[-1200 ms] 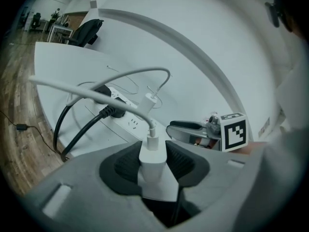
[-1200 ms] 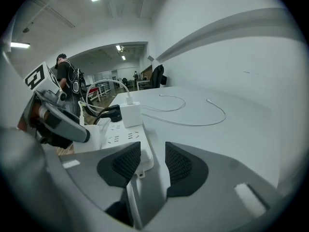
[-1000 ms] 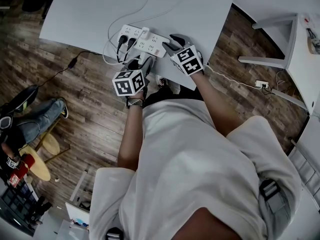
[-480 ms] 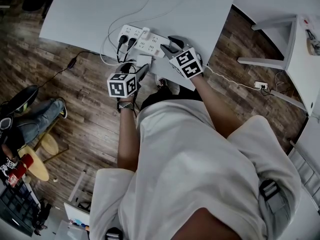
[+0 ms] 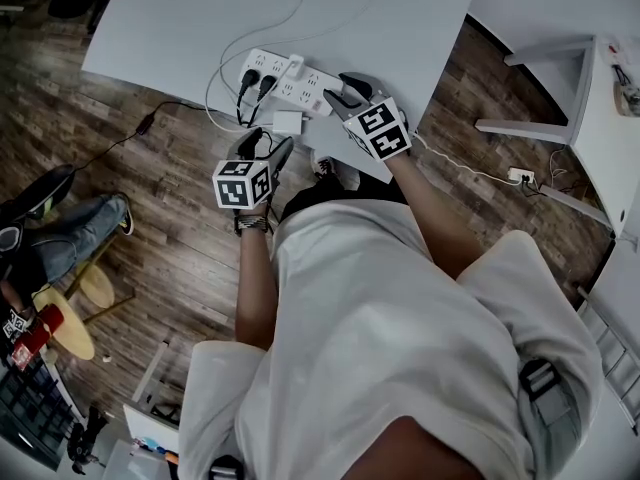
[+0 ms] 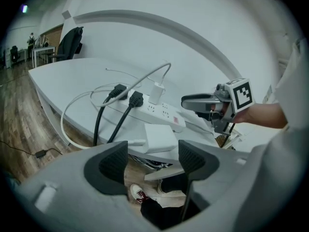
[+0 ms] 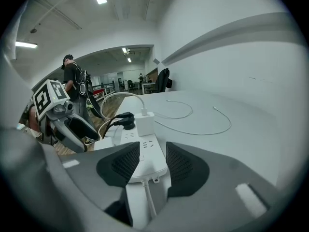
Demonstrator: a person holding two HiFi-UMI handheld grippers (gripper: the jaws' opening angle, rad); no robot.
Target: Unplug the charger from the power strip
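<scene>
The white power strip (image 5: 290, 78) lies near the front edge of the white table (image 5: 400, 18), with two black plugs (image 5: 254, 80) and a small white adapter (image 5: 292, 64) in it. A white charger block (image 5: 287, 123) lies loose on the table just in front of the strip, also in the left gripper view as the block (image 6: 160, 137). My left gripper (image 5: 266, 144) hangs off the table edge, short of the block, open and empty (image 6: 153, 161). My right gripper (image 5: 340, 93) is shut on the strip's right end (image 7: 142, 153).
Thin white cables (image 5: 290, 13) loop over the table behind the strip. A black cord (image 5: 140, 128) runs across the wooden floor on the left. A white stand (image 5: 560, 78) and a floor socket (image 5: 520, 171) are to the right. A seated person's legs (image 5: 60, 233) show far left.
My left gripper has opened and drawn back from the strip toward the person, off the table edge. The white charger block stays lying on the table. The right gripper has kept still.
</scene>
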